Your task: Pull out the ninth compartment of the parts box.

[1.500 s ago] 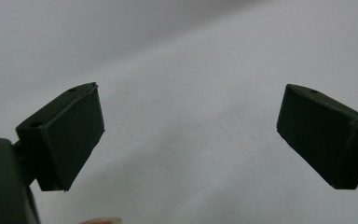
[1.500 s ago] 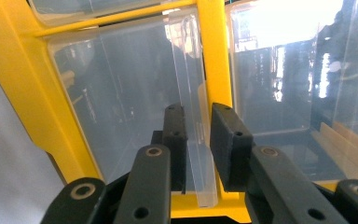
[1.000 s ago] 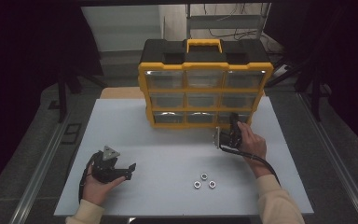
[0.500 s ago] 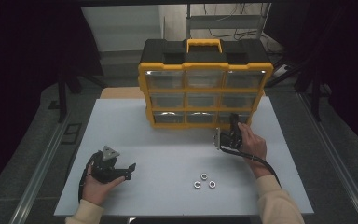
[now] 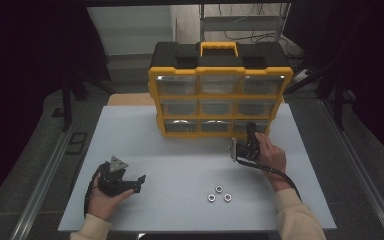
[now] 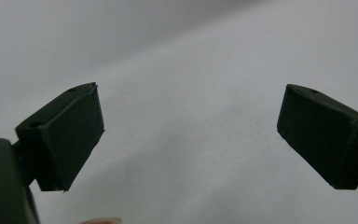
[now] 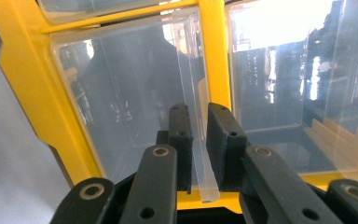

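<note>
Here, right tool level, pinching clear drawer's handle, wrist straight

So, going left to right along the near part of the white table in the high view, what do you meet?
Left gripper, black, jaws apart → three small silver metal nuts → right gripper, black, at the yellow-and-black drawer organiser's bottom-right clear drawer.

A white table stands on grey floor amid dark surroundings.

Three metal nuts lie close together on white table, w/ dark floor round it.
</note>
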